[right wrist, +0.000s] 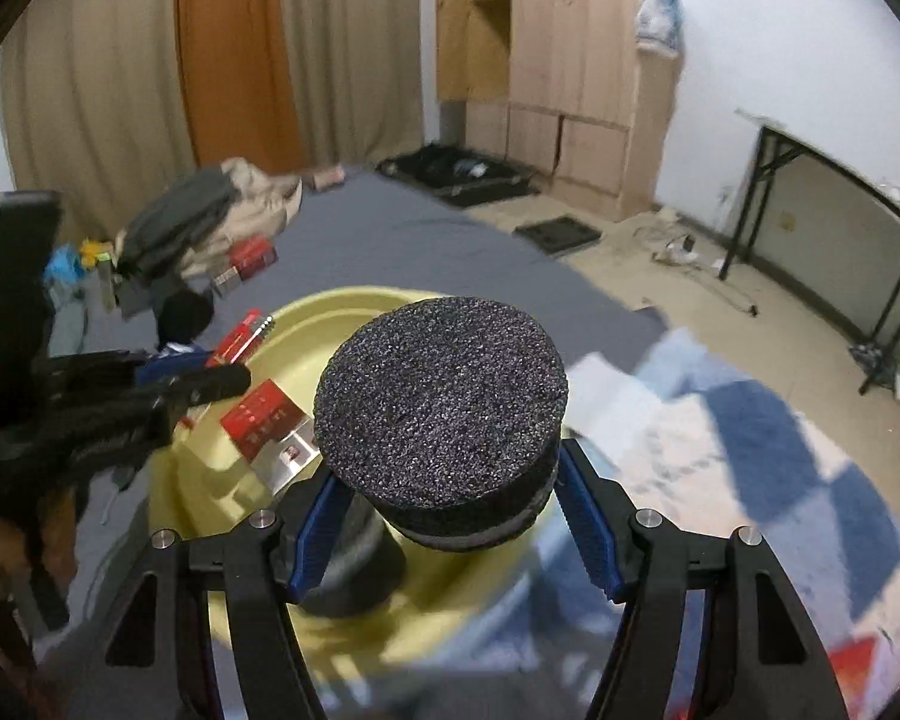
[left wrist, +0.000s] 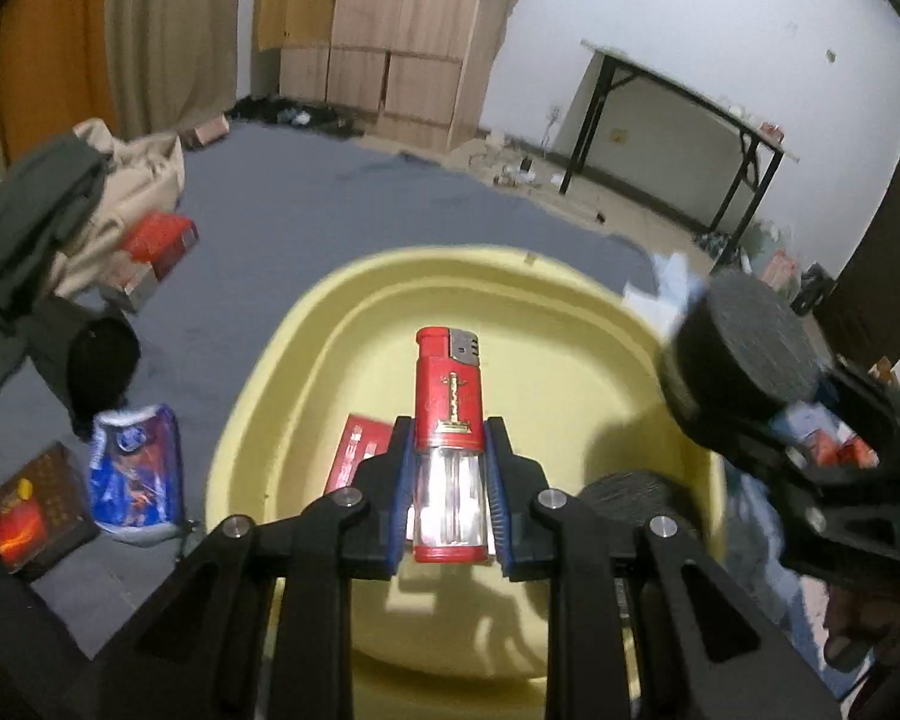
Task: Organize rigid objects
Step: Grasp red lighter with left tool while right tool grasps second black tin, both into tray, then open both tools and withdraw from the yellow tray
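My left gripper (left wrist: 449, 438) is shut on a red lighter (left wrist: 448, 414) with a clear lower half, held above the yellow basin (left wrist: 306, 324). My right gripper (right wrist: 450, 468) is shut on a black foam disc (right wrist: 441, 402), held over the basin's near side (right wrist: 306, 312); disc and gripper also show in the left wrist view (left wrist: 741, 339). In the basin lie a red box (right wrist: 264, 417) and a second black disc (right wrist: 354, 564). The left gripper shows at the left of the right wrist view (right wrist: 222, 381).
The basin sits on a bed with a grey sheet (left wrist: 306, 210). On it lie a blue packet (left wrist: 135, 474), a dark red-orange box (left wrist: 36, 510), a red box (left wrist: 159, 249) and a heap of clothes (left wrist: 54, 198). A blue-white quilt (right wrist: 750, 450) lies right.
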`<state>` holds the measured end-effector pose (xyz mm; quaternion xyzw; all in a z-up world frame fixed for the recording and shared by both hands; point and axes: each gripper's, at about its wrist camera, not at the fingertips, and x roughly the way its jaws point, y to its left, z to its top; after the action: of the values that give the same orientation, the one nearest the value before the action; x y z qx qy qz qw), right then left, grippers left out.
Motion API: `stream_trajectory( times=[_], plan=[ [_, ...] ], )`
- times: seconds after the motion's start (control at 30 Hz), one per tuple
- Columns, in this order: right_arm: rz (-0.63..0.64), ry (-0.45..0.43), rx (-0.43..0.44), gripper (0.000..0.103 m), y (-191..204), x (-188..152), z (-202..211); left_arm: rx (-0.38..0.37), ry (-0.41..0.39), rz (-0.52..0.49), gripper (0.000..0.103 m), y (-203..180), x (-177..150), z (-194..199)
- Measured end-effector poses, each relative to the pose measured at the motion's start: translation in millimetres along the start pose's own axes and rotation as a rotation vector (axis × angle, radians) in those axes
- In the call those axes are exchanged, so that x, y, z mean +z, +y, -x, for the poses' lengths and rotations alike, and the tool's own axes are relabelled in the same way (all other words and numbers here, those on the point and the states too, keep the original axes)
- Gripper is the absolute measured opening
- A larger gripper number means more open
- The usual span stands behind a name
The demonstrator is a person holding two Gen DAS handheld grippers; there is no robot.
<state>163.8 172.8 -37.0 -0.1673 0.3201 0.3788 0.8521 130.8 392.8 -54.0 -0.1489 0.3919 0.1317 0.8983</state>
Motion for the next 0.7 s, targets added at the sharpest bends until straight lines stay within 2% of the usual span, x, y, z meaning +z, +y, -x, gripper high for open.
stream_trajectory(
  times=[0.2,0.33,0.4,0.47,0.5,0.53,0.57,0.6,0.7],
  plan=[
    [0.05,0.106,0.002,0.066,-10,34,-74,0.0,0.078,0.055,0.024,20,-14,-20],
    [0.052,0.183,0.012,0.067,-10,37,-106,0.002,0.051,0.071,0.024,21,-16,-17],
    [0.07,0.184,0.012,0.068,-8,37,-106,0.008,0.054,0.077,0.027,20,-16,-17],
    [0.066,0.179,0.01,0.069,-8,39,-106,0.011,0.062,0.087,0.041,19,-13,-16],
    [0.053,0.173,0.011,0.071,-10,40,-102,0.013,0.061,0.099,0.059,19,-11,-14],
    [0.037,0.152,0.016,0.075,-13,42,-95,0.024,0.05,0.106,0.071,17,-10,-10],
    [0.026,0.131,0.016,0.079,-14,39,-85,0.037,0.031,0.109,0.074,17,-6,-6],
    [0.013,0.105,0.005,0.089,-18,38,-72,0.047,0.003,0.111,0.08,14,-2,1],
    [-0.068,0.032,-0.017,0.097,-41,31,-28,0.023,-0.031,0.103,0.087,1,9,16]
  ],
)
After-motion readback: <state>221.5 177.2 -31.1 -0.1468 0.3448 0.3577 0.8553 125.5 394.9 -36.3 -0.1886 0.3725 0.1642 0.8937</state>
